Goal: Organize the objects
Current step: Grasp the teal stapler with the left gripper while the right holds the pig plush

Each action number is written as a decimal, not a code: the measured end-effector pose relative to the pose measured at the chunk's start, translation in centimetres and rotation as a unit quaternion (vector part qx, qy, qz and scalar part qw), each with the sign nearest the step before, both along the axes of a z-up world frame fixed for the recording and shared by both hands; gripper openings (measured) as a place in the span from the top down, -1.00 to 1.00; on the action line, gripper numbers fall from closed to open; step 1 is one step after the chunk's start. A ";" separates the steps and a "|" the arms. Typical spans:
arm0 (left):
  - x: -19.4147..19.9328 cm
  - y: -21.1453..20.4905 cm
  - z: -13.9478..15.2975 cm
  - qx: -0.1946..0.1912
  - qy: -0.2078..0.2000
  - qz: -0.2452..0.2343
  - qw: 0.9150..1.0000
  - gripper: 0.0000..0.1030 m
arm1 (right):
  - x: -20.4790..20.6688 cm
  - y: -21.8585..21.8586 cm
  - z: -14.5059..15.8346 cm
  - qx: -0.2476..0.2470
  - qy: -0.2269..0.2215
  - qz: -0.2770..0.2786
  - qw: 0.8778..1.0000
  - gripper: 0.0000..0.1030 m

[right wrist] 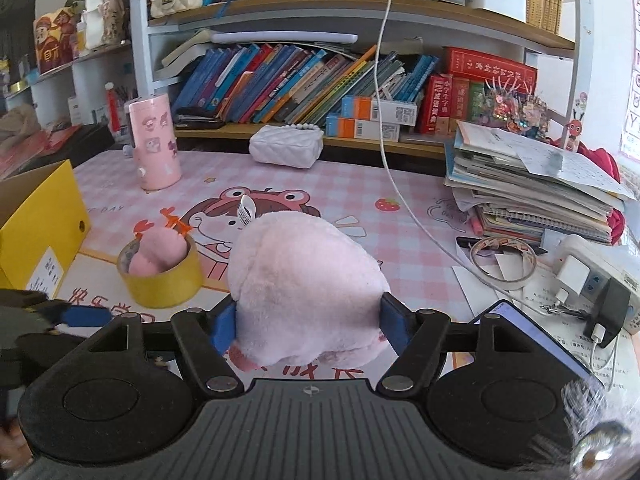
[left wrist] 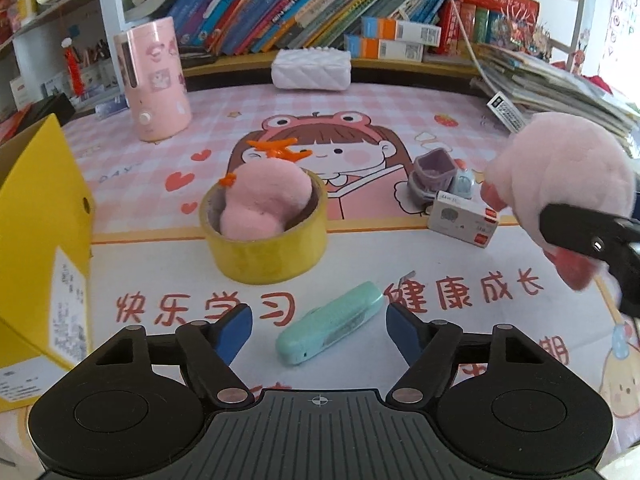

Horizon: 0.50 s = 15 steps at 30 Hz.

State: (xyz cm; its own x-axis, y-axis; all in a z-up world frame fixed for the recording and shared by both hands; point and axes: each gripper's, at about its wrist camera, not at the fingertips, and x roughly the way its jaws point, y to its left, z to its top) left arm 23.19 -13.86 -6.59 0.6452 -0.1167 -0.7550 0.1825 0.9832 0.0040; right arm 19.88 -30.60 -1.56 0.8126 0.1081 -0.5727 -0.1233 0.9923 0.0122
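Observation:
My right gripper (right wrist: 308,320) is shut on a pink plush toy (right wrist: 304,280) and holds it above the desk mat; the toy also shows at the right of the left wrist view (left wrist: 560,176). My left gripper (left wrist: 320,330) is open and empty, its jaws on either side of a mint green stapler (left wrist: 332,326) lying on the mat. A yellow tape roll (left wrist: 266,240) stands beyond it with a second pink plush (left wrist: 264,200) with orange antlers stuffed inside; it also shows in the right wrist view (right wrist: 164,276).
A yellow cardboard box (left wrist: 40,240) stands at the left. A small white staples box (left wrist: 464,220) and a purple toy (left wrist: 436,176) lie right of centre. A pink humidifier (left wrist: 154,80), a white quilted purse (left wrist: 312,68), stacked papers (right wrist: 536,192) and a power strip (right wrist: 596,276) ring the mat.

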 end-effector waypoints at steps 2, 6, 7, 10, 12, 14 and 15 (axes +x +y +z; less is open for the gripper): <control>0.4 -0.4 -0.2 0.002 -0.001 -0.010 1.000 -0.37 | -0.1 0.0 -0.1 -0.001 0.002 0.005 1.000 -0.34; 0.9 -1.1 -1.0 0.015 0.022 -0.033 0.999 0.29 | -0.3 0.0 -0.3 -0.003 0.007 0.010 1.000 -0.34; 0.8 -1.1 -1.0 0.010 0.022 -0.035 0.999 0.41 | -0.4 -0.1 -0.3 -0.002 0.008 0.010 1.000 -0.34; 0.4 -1.2 -0.8 0.008 0.023 -0.047 0.999 0.57 | -0.4 -0.2 -0.3 0.001 0.007 0.008 1.000 -0.34; 0.1 -1.0 -0.4 0.000 0.020 -0.045 0.999 0.57 | -0.4 -0.3 -0.3 0.006 0.011 0.006 1.000 -0.34; -0.3 -0.8 0.2 -0.005 0.013 -0.046 0.999 0.57 | -0.4 -0.2 -0.4 0.010 0.015 0.005 1.000 -0.34; -0.6 -0.7 0.6 -0.009 0.010 -0.046 0.999 0.57 | -0.4 -0.1 -0.4 0.012 0.016 0.005 1.000 -0.34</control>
State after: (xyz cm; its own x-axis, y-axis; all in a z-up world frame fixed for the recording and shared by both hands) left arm 22.58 -14.51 -6.01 0.6164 -0.1892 -0.7643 0.2722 0.9621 -0.0185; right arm 19.45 -30.72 -1.95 0.7928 0.1299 -0.5954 -0.1329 0.9904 0.0391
